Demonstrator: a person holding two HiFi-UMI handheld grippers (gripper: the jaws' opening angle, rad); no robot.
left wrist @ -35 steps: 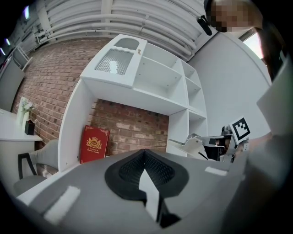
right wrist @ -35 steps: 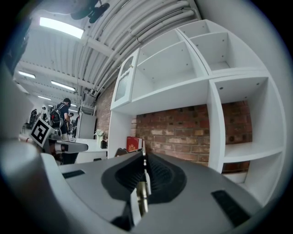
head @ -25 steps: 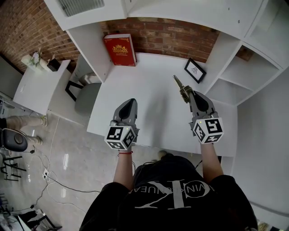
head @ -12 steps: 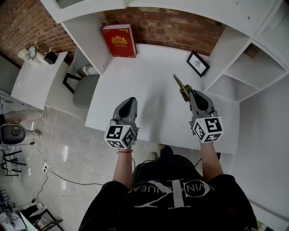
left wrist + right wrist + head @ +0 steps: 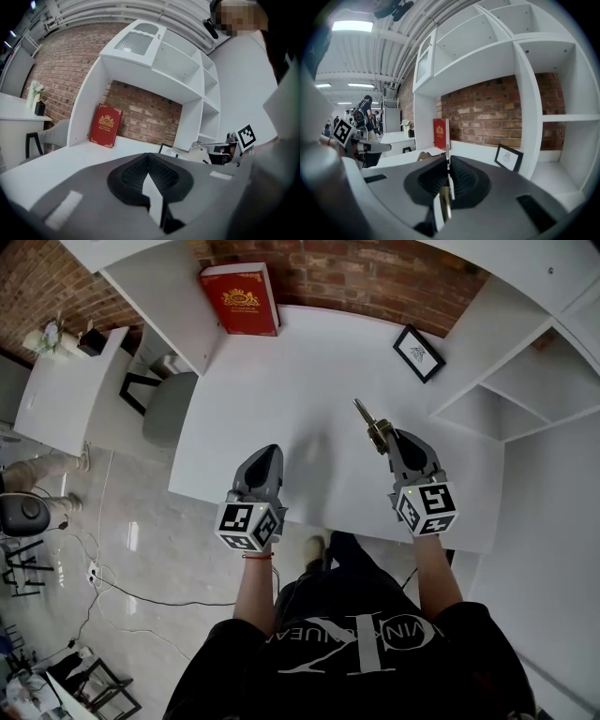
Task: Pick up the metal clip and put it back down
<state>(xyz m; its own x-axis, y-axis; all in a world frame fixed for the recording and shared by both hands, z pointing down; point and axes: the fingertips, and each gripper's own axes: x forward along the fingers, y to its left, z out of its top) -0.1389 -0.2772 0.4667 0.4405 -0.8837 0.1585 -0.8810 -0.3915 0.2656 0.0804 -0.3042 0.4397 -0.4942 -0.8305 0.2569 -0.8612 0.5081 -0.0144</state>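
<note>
Pickup looked done: right gripper (image 5: 392, 444) clamped the metal clip (image 5: 367, 420) above the table (image 5: 281, 381), set-down pending; left gripper (image 5: 267, 457) closed, empty.

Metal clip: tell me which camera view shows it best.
Head view. The metal clip juts forward, side-on, from the shut right gripper over the white desk. The right gripper view shows only its thin edge between the jaws; in the left gripper view I cannot make it out.
</note>
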